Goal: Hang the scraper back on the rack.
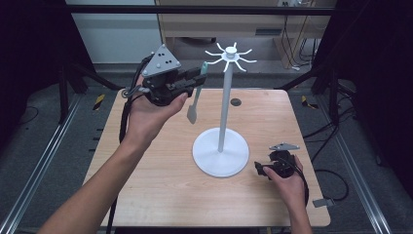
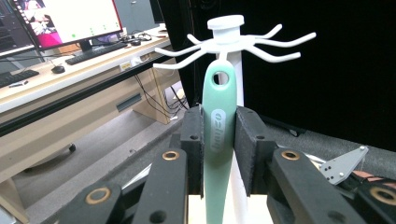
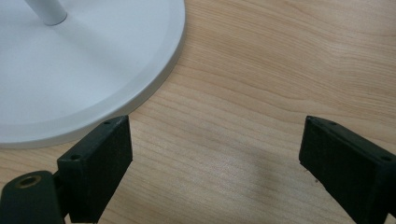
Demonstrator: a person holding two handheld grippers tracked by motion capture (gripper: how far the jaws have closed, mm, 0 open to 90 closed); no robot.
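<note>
A white hanging stand with curved hooks at its top rises from a round base on the wooden table. My left gripper, raised left of the pole, is shut on the handle of a mint-green spatula; its grey blade hangs down. In the left gripper view the spatula stands upright between the pads, its hanging hole just below the white hooks. My right gripper rests on the table right of the base, open with nothing between its fingers; the base rim lies just beyond.
The wooden table has a small dark hole near its far edge. Black frame bars and cables surround it. A desk with a monitor and keyboards stands in the background of the left gripper view.
</note>
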